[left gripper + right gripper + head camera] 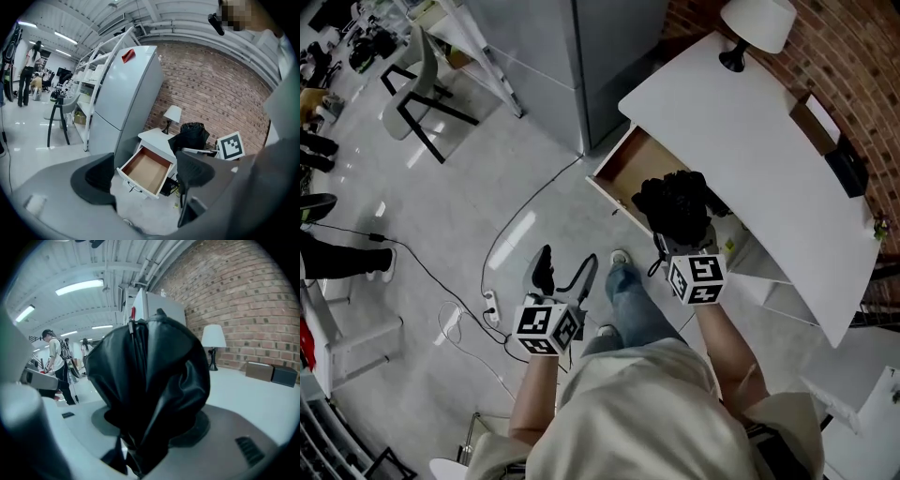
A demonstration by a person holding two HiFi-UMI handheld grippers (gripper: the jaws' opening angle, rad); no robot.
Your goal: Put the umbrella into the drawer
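The task is about midway. The folded black umbrella [675, 202] is off the ground and clamped in the right gripper [680, 239], and in the right gripper view its bunched fabric [150, 371] fills the gap between the widely spread jaws, which press on it from both sides. It is not yet inside the drawer [623, 167]. That drawer stands pulled out and looks empty, its brown floor bare, so opening it is done. What seems to remain is carrying the bundle over the opening, lowering it in and letting go. From the head view the umbrella hangs at the drawer's 4 o'clock corner, overlapping its near edge, though whether it touches the wood cannot be told.

Nearest the body, both forearms reach forward from the light top. The left gripper [564, 277] is held out at about 11 o'clock from the person, over the floor beside one shoe, tipped a little downward. Its jaws stand apart with nothing between them, and its own view looks straight through the gap [143, 180] at the open drawer [145, 171]. The right gripper is extended further, at about 1 o'clock, also angled slightly down, with its marker cube just behind the bundle. Beyond the drawer lies the white table [750, 141], and a lamp [757, 23] stands at its far end, at 12 o'clock.
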